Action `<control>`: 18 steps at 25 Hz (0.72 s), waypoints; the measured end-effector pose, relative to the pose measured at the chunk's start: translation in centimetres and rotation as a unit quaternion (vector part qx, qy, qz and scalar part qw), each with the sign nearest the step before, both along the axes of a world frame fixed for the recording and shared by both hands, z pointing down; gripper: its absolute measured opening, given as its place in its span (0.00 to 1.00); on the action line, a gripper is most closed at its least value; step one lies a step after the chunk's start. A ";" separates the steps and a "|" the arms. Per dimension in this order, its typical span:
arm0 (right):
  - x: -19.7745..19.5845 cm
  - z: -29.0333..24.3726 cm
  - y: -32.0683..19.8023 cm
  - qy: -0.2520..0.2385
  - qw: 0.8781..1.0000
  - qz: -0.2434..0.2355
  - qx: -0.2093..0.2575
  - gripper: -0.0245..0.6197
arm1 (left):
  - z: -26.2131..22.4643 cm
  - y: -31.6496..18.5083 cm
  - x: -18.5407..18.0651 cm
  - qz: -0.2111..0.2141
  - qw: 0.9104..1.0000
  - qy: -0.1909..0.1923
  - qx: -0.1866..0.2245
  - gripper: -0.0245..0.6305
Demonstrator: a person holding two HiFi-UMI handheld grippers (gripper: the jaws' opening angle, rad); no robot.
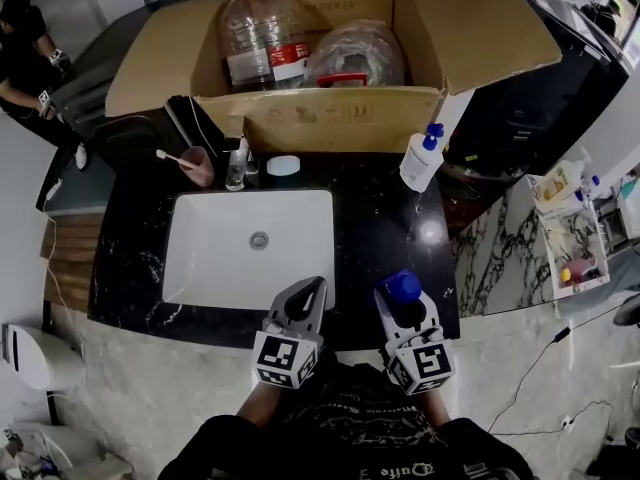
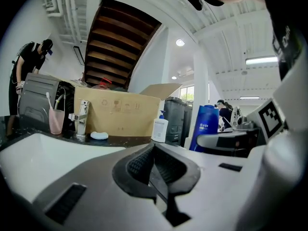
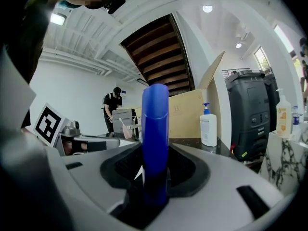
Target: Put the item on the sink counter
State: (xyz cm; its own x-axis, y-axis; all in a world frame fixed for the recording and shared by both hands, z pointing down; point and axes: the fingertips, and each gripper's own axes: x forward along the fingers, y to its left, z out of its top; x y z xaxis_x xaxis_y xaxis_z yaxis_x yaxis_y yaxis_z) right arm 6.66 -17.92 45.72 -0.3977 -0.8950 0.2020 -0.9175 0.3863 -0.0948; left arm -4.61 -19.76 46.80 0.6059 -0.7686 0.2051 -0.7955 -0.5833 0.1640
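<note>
A blue bottle (image 1: 403,286) stands upright between the jaws of my right gripper (image 1: 404,308), which is shut on its body. It hangs over the front right of the black sink counter (image 1: 385,228), just right of the white basin (image 1: 215,258). In the right gripper view the blue bottle (image 3: 155,129) rises straight up from the right gripper (image 3: 155,173). My left gripper (image 1: 312,290) sits beside it over the basin's front rim, shut and empty. In the left gripper view the left gripper (image 2: 153,163) has its pads together, and the blue bottle (image 2: 204,124) shows to the right.
A white pump bottle (image 1: 421,158) stands at the counter's back right. A large open cardboard box (image 1: 330,118) fills the back. A faucet (image 1: 237,165), a pink cup with a toothbrush (image 1: 198,165) and a white dish (image 1: 283,166) line the basin's far edge. A person (image 1: 25,58) bends at far left.
</note>
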 end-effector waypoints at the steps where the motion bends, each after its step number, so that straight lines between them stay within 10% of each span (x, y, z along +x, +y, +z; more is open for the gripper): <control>1: -0.5 0.0 -0.6 0.000 1.000 0.000 -0.001 0.28 | 0.1 -0.5 -0.4 0.002 1.000 0.001 -0.001 0.05; 18: -1.8 -0.6 -7.6 0.027 1.000 -0.011 -0.008 0.28 | -0.6 -4.9 -3.3 -0.047 0.998 0.023 0.020 0.05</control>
